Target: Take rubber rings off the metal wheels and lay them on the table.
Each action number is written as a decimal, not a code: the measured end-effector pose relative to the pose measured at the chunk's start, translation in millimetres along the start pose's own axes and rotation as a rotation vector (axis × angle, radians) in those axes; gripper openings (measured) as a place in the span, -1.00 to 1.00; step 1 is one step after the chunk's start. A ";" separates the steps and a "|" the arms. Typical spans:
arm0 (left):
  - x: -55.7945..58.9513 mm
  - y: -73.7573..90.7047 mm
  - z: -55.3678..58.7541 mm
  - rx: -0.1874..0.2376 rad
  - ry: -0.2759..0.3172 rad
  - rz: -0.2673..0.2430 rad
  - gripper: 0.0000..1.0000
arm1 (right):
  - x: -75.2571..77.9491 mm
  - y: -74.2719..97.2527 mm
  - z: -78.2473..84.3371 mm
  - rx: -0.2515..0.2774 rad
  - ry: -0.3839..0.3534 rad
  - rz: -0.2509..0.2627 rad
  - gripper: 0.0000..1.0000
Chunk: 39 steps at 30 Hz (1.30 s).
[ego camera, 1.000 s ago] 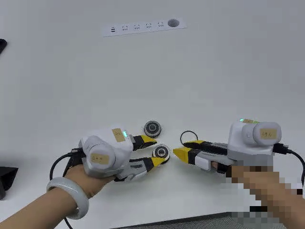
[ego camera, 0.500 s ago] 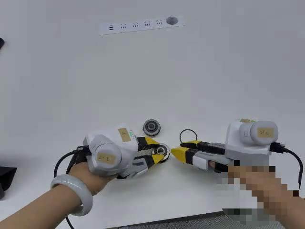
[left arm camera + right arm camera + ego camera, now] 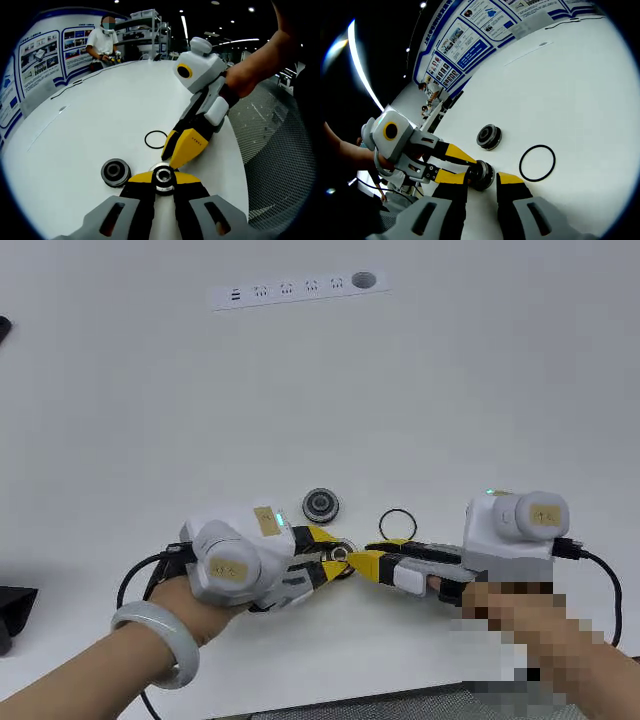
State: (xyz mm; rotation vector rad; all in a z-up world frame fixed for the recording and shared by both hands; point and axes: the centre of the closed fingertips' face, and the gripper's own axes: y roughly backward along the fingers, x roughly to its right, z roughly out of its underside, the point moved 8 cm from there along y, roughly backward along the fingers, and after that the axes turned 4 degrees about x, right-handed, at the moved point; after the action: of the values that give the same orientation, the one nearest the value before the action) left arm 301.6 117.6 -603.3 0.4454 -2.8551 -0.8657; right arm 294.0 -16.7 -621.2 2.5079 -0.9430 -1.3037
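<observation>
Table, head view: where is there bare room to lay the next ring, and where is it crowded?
Bare: the stretch between the power strip and the free wheel, and the tabletop right of the loose ring. Crowded: near middle, where left gripper and right gripper meet at the held wheel.

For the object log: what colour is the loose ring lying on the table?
Black; the ring shows best in the right gripper view.
</observation>
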 end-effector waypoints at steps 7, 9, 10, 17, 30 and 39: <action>-0.7 -0.7 0.5 0.006 0.007 -0.005 -0.73 | 2.5 -4.7 -1.8 0.020 -0.092 -0.026 -0.51; -1.6 -0.9 1.6 0.007 0.007 -0.006 -0.73 | 2.3 -5.7 -1.7 0.016 -0.102 -0.029 -0.51; -1.7 -0.9 1.6 0.007 0.007 -0.006 -0.73 | 2.2 -6.4 -1.3 0.013 -0.106 -0.030 -0.51; -2.2 -1.2 1.5 0.008 0.008 -0.008 -0.73 | 0.4 -7.5 1.0 -0.010 -0.117 -0.044 -0.51; -2.7 -1.3 2.3 0.008 0.008 -0.010 -0.73 | -1.6 -0.9 1.4 -0.013 -0.141 -0.058 -0.54; -2.0 -1.3 2.3 0.008 0.008 -0.009 -0.73 | 0.9 3.1 1.4 -0.008 -0.136 -0.052 -0.75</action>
State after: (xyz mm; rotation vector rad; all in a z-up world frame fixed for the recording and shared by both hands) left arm 303.3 118.4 -606.0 0.4622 -2.8520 -0.8526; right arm 291.8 -19.5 -621.4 2.4793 -0.9024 -1.5078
